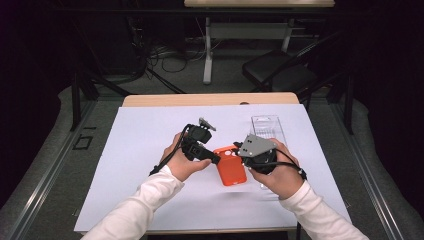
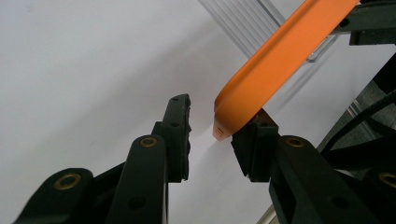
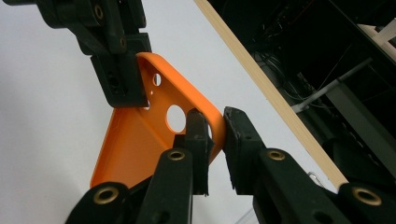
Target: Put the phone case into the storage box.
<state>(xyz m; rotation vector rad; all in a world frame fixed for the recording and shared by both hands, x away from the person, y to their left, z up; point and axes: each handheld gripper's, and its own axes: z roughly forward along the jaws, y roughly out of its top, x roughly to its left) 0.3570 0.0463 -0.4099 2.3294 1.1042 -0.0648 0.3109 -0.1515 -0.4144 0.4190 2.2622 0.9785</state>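
Orange phone case [image 1: 230,165] sits btwn both tools, above the table [image 1: 150,150]. Right hand-held gripper [image 3: 215,135] pinches its rim. Left hand-held gripper [image 2: 210,128] is spread; one jaw touches the case's corner.

Orange phone case [image 1: 230,165], black fingers [image 3: 198,135]

no readable text, labels, brands, numbers, signs anywhere

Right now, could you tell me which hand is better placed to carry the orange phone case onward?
The right. The right tool is clamped on the orange phone case at its rim, while the left tool stands open, one pad apart from the case's corner.
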